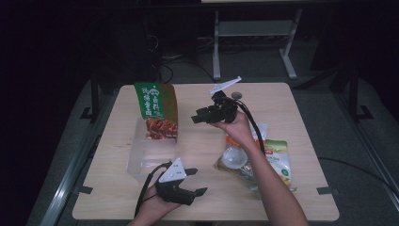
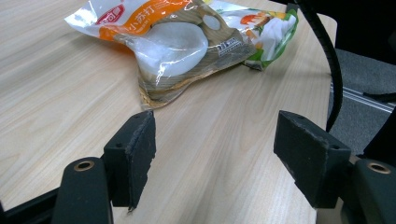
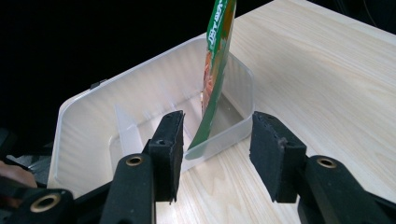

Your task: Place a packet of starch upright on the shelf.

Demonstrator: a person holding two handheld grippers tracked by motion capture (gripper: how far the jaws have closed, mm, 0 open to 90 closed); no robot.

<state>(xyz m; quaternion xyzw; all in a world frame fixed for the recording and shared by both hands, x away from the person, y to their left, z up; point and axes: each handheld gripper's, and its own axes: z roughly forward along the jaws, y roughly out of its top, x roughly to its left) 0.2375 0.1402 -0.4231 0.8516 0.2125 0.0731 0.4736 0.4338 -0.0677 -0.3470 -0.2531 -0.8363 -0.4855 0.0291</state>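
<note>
Nearest, the left hand-held gripper (image 1: 201,181) rests open and empty on the surface (image 1: 202,141). Right hand-held gripper (image 1: 194,118) hovers open, empty, beside the green pouch (image 1: 156,110) standing upright in the clear tub (image 1: 150,153). Two snack bags (image 1: 263,162) lie at right.

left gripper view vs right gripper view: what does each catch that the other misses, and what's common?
Left gripper view alone: the clear snack packs lying flat ahead of the open left gripper, plus a black cable.

Right gripper view alone: the clear plastic bin with the green pouch standing upright inside it, ahead of the open right gripper, nothing between its fingers.

Both: the light wood table, and open black fingers at the bottom of the frame.
</note>
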